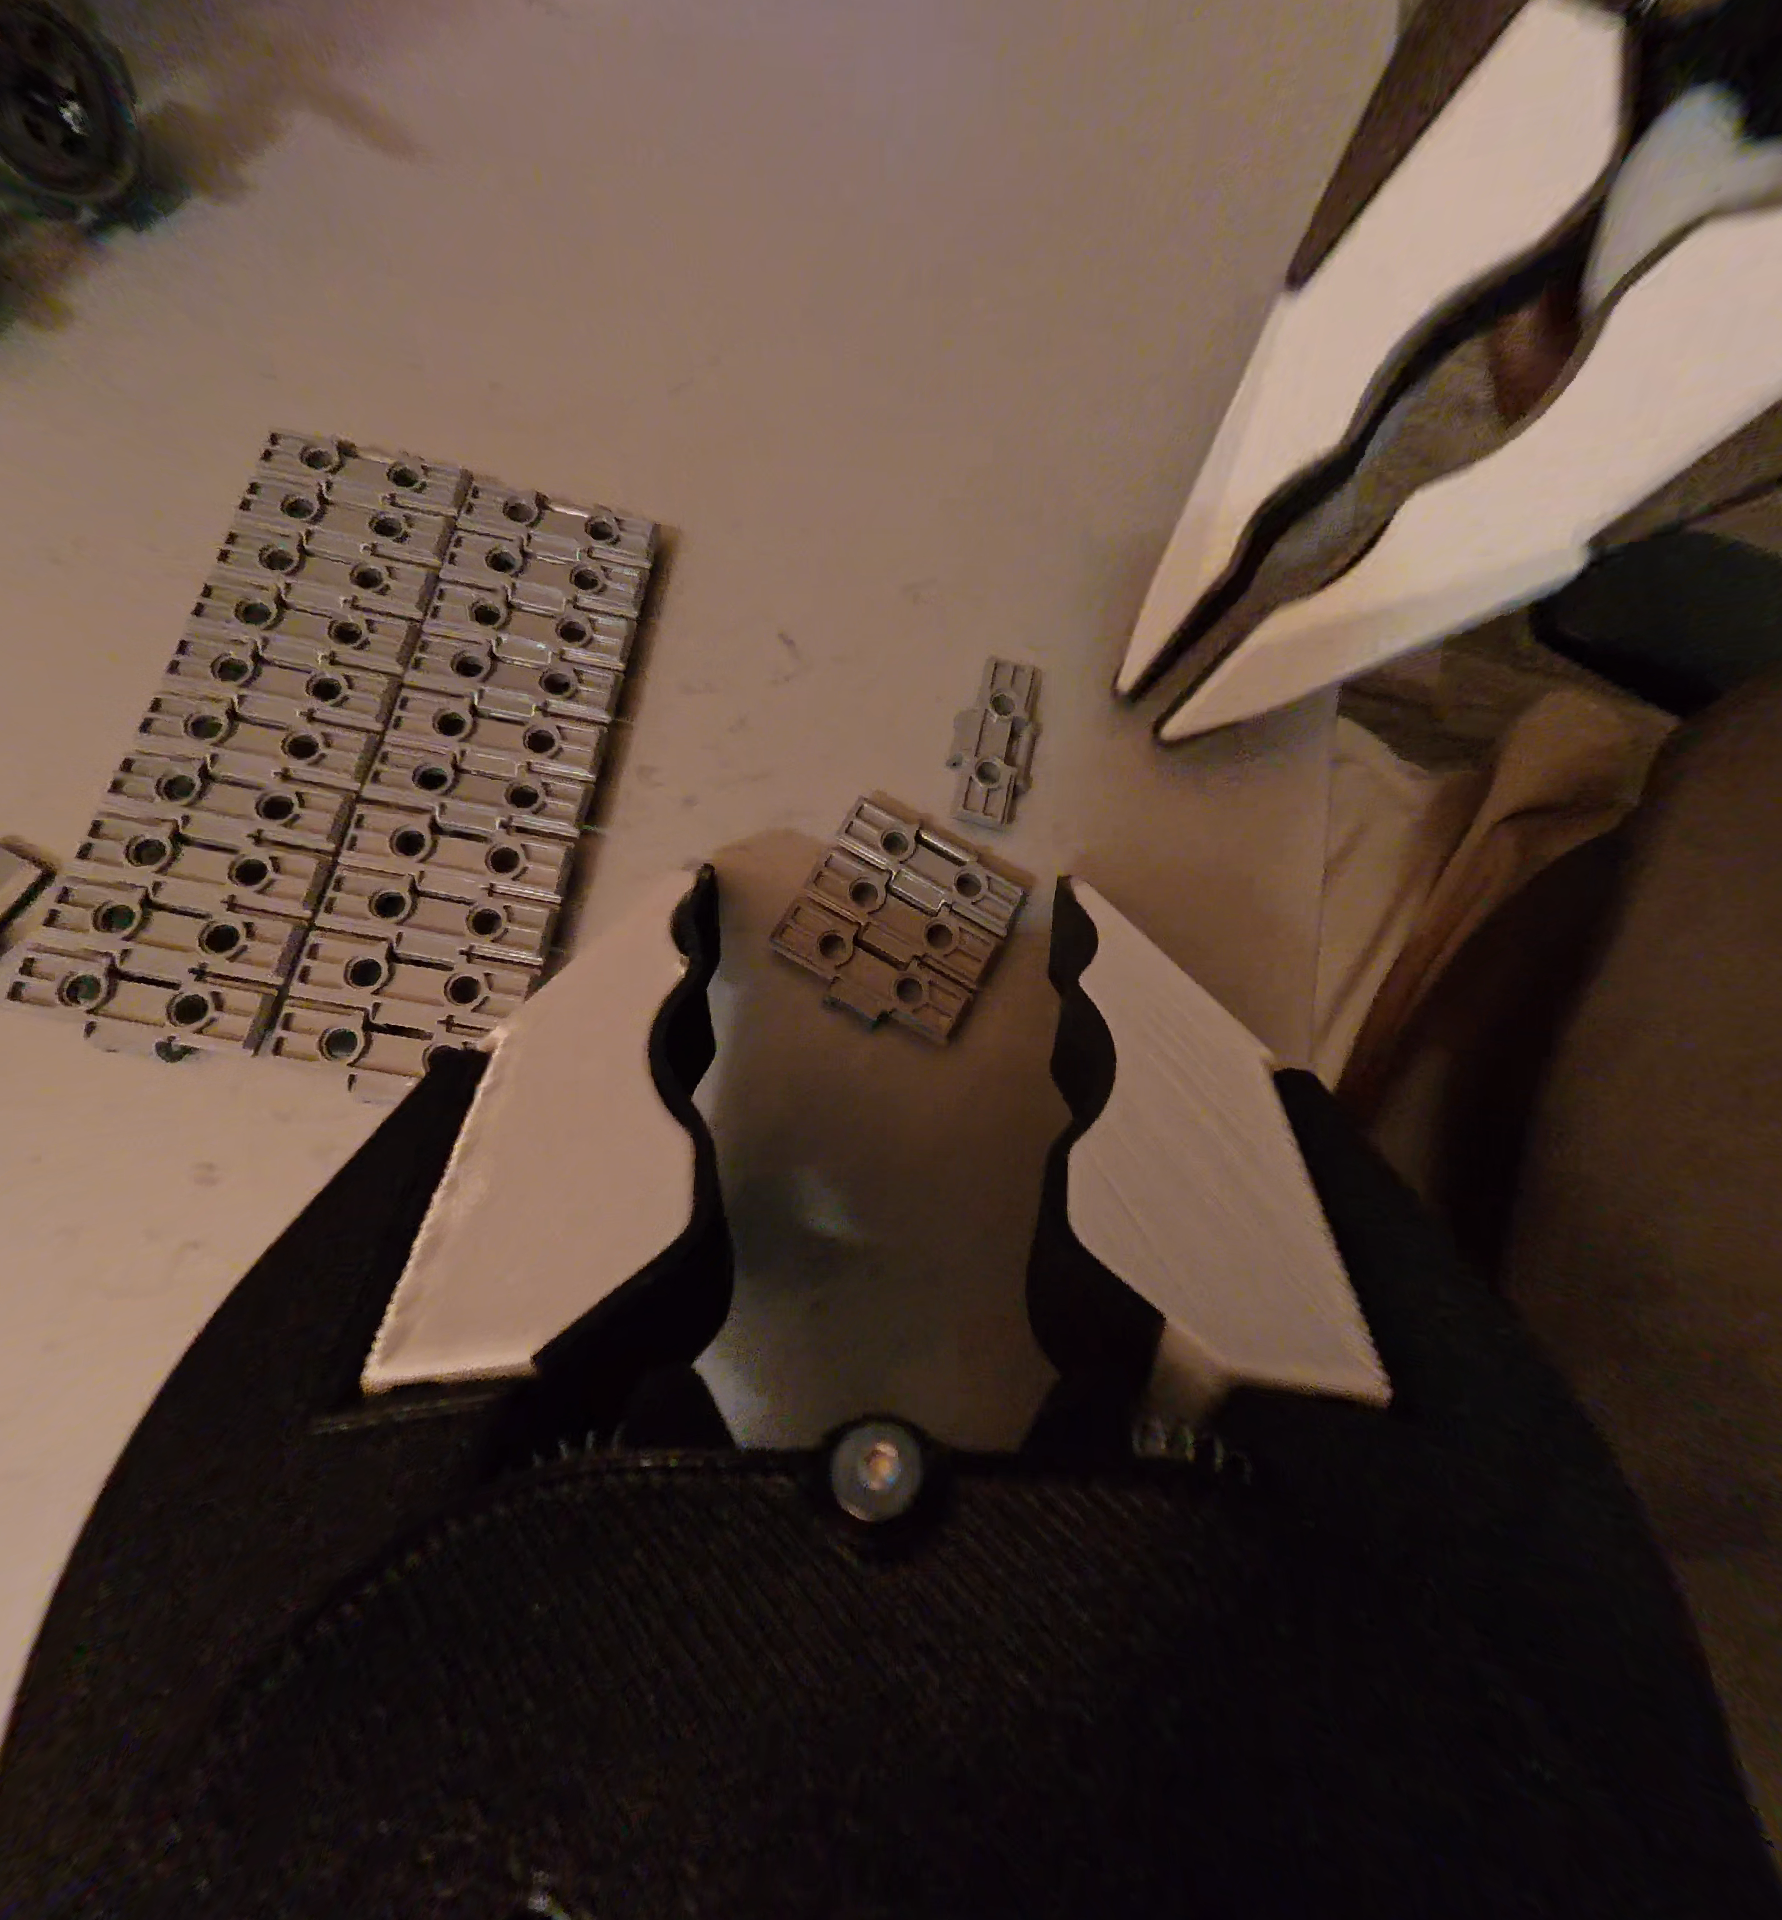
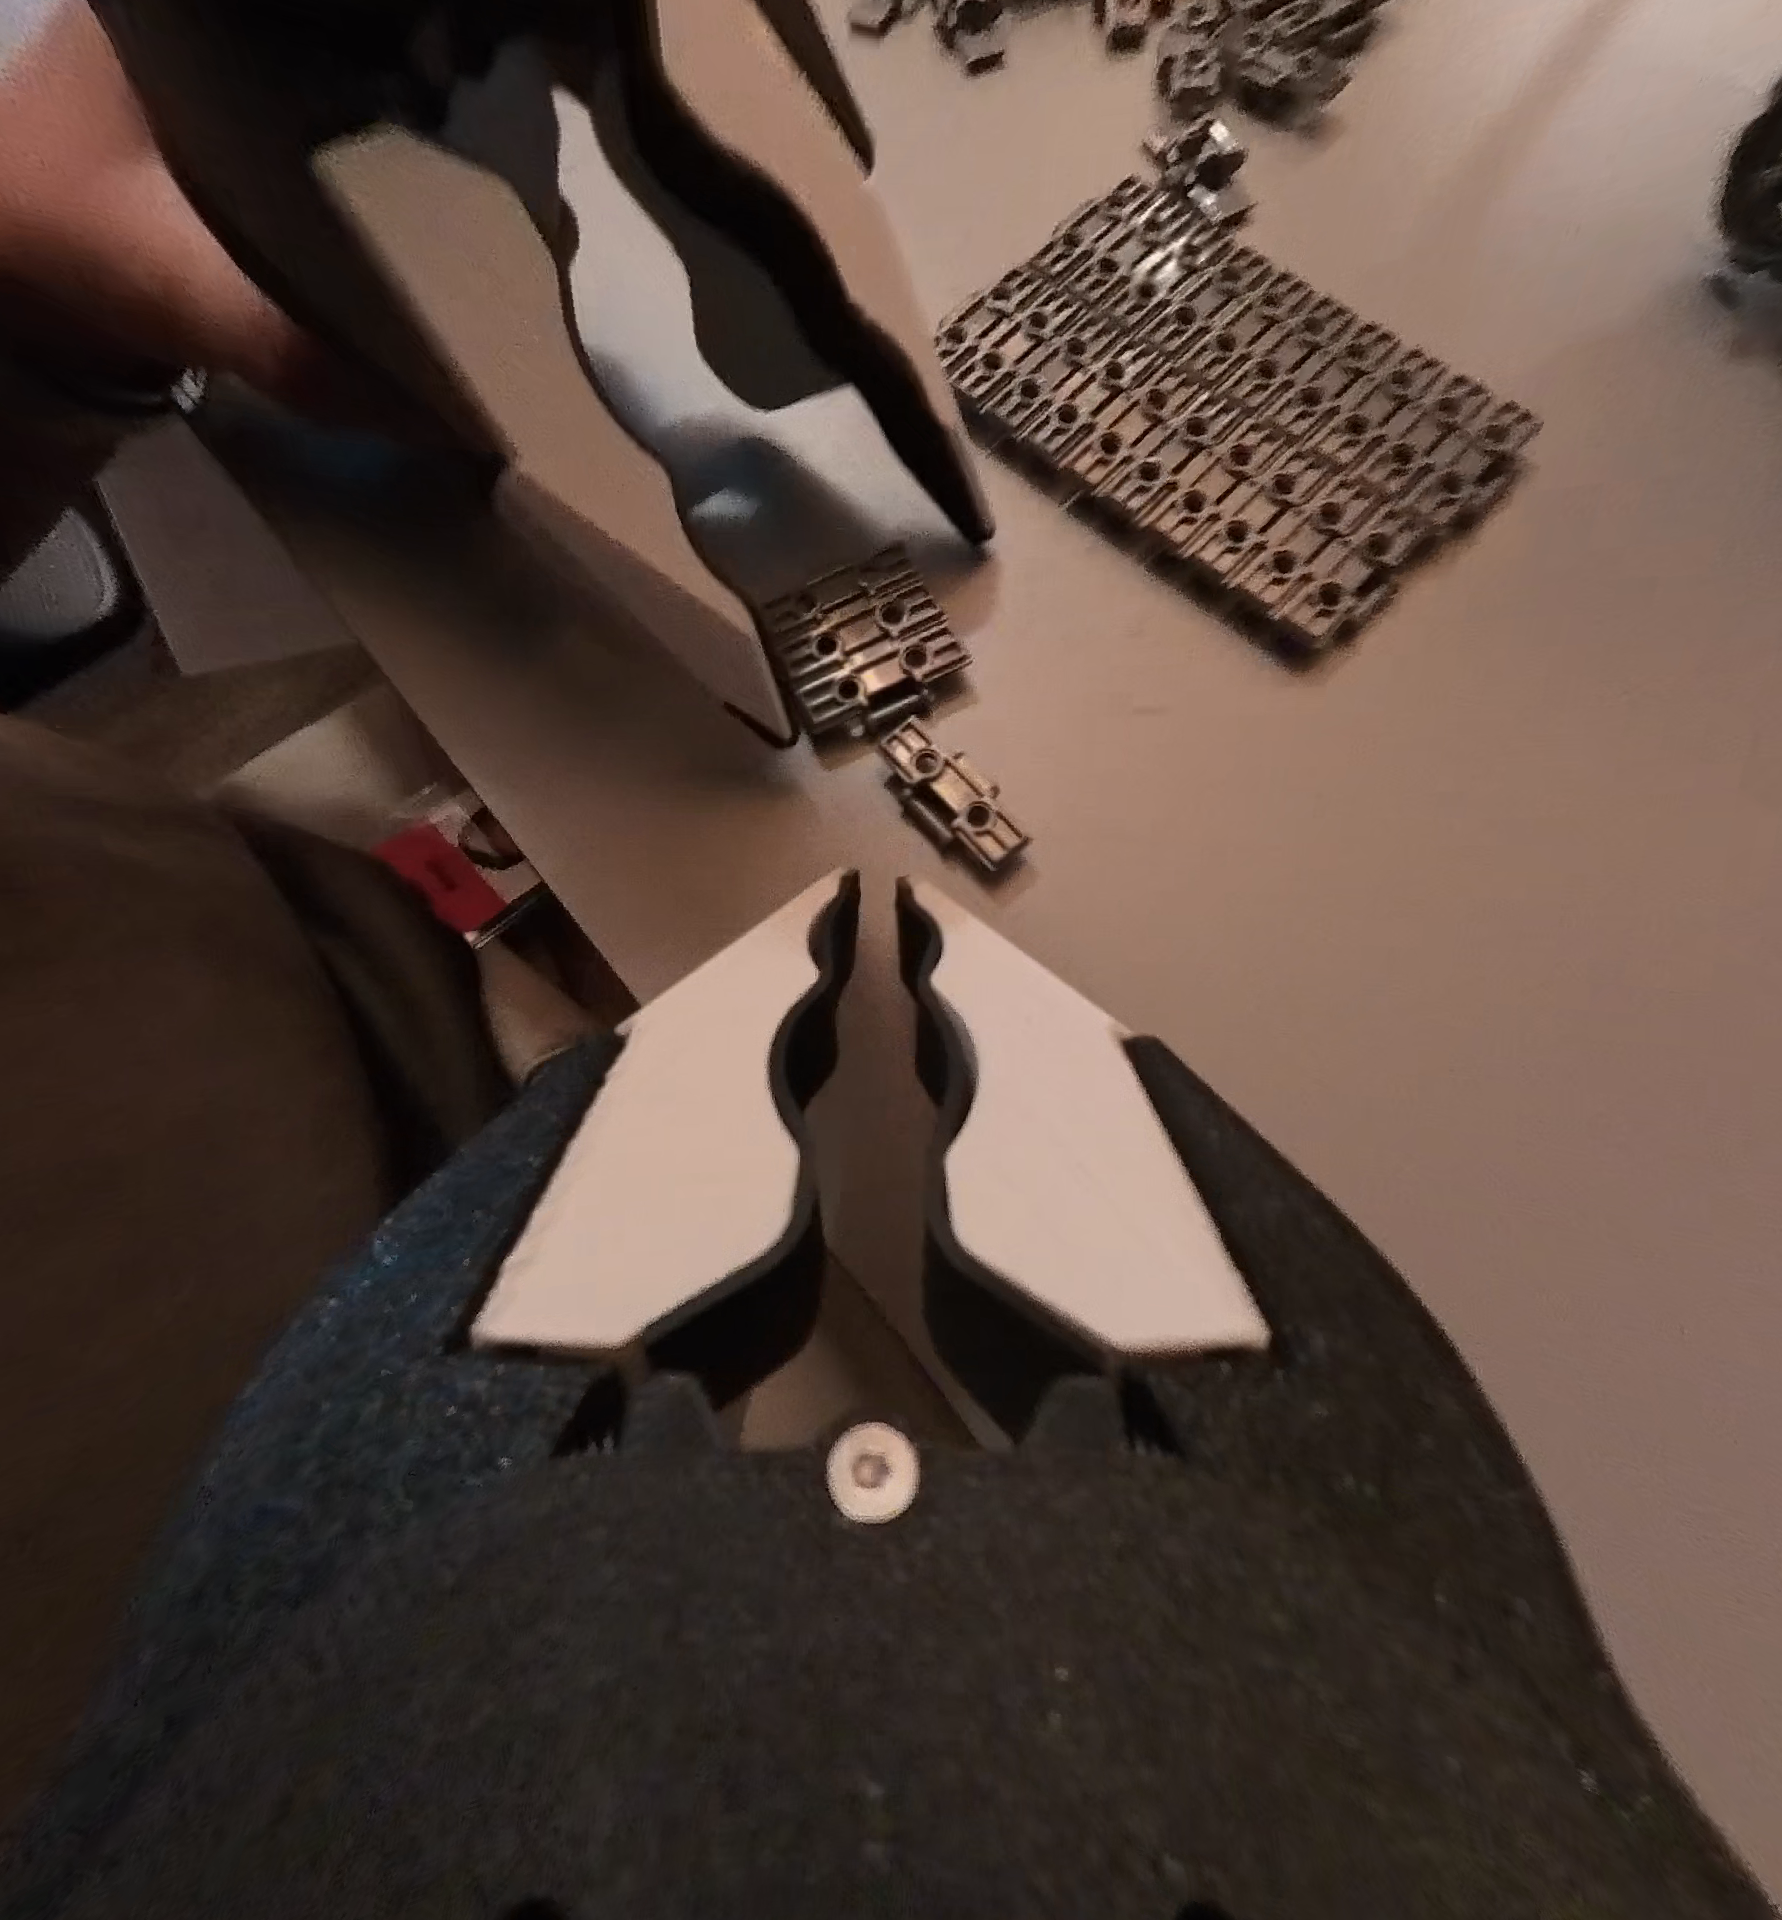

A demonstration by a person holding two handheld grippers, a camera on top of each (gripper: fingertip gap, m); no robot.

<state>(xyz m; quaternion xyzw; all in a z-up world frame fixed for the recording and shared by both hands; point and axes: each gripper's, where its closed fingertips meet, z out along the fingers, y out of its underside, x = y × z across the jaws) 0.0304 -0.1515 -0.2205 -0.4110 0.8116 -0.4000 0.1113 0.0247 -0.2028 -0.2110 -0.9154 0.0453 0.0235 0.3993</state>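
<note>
Presently left claw (image 1: 882,894) gapes wide over a small link cluster (image 1: 902,920); right claw (image 2: 876,894) nearly shut, empty

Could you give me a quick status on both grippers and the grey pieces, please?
Left gripper open, straddling small grey link block. Right gripper nearly shut, empty, just short of single grey link. Large link mat lies apart.

Hobby workbench, likely: pale tabletop (image 1: 866,312), sheets of grey plastic links (image 1: 347,748), black wheel (image 1: 35,104).
</note>
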